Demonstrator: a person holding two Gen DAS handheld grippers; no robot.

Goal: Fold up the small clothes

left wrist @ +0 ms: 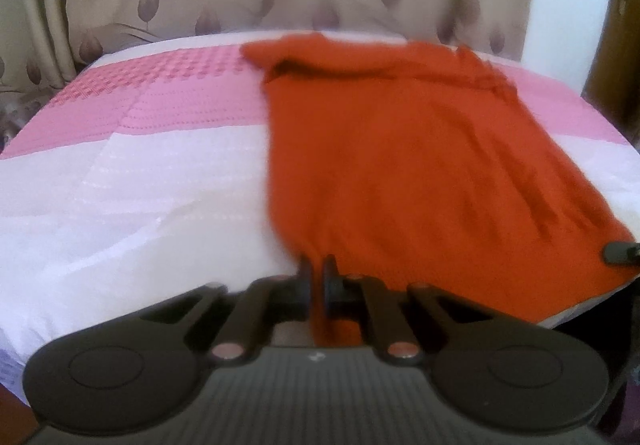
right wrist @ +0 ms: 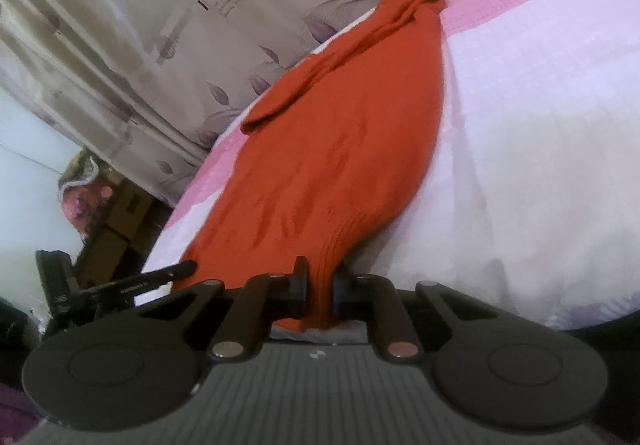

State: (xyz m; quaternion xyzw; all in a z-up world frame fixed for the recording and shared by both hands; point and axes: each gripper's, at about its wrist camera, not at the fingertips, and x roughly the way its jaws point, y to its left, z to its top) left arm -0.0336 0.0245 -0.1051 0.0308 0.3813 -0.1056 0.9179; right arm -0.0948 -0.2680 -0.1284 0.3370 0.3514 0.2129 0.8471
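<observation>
Item under inspection: one orange knitted garment (left wrist: 400,149), lying spread on a bed covered by a pink-and-white bedspread (left wrist: 140,149). The body lies largely flat with shallow wrinkles. The far end is bunched, with what appears to be a sleeve folded across it. The near hem, ribbed as seen from the right wrist view, reaches the near edge of the bed.

Left hand-held gripper (left wrist: 318,281): clenched on the near hem at the corner on the left of its own view, with a narrow pleat of orange fabric between the pads.

Right hand-held gripper (right wrist: 320,291): grasping the opposite hem corner. The jaws stand slightly apart, and a thicker gather of ribbed knit fills the gap.

Handling assessment: the garment is judged soft, light and fully limp. It will drape and sag between the two grips and hold no shape of its own. The knit looks stretchy, so uneven pulling would likely skew the hem line. It does not look slippery against the textured bedspread.

Grip recommendation: the two hem corners are judged suitable hold points, as they allow the near edge to be carried toward the bunched end in one fold.
</observation>
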